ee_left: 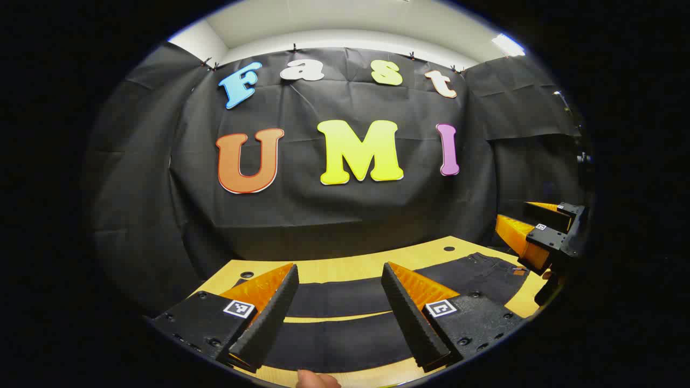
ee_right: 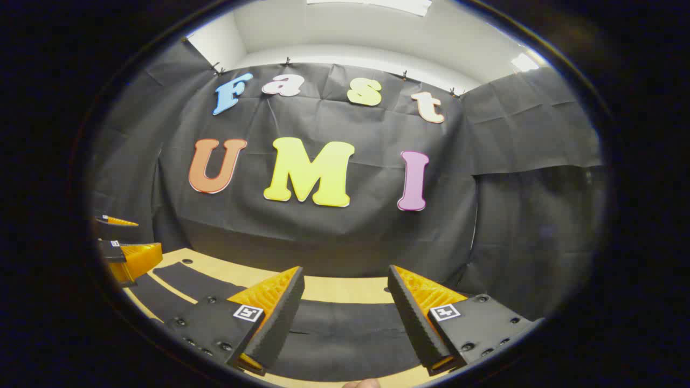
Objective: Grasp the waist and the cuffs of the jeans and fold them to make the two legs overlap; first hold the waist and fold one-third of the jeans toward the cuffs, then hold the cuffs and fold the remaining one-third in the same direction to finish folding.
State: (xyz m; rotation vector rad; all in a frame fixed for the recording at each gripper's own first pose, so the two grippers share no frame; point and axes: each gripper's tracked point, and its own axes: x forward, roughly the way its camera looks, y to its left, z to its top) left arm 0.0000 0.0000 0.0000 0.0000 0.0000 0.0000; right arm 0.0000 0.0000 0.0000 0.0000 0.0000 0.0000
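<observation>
1. The jeans (ee_left: 345, 302) lie flat on the table (ee_left: 345, 267), dark against the pale wood, both legs stretched side by side with a thin strip of table showing between them.
2. In the left gripper view, the left hand-held gripper (ee_left: 339, 318) hangs over the legs with its fingers spread wide apart, nothing between them.
3. Off at the right edge of that view, the right hand-held gripper (ee_left: 542, 237) hovers above the waist end of the jeans.
4. Switch to the right gripper view: the right hand-held gripper (ee_right: 345, 323) also gapes wide, holding nothing, with the jeans (ee_right: 345, 328) spread on the table (ee_right: 345, 288) below it.
5. At the far left there, the left hand-held gripper (ee_right: 126, 253) sits above the two legs.
6. A fingertip (ee_left: 315, 379) peeks in at the bottom edge of the left gripper view.
</observation>
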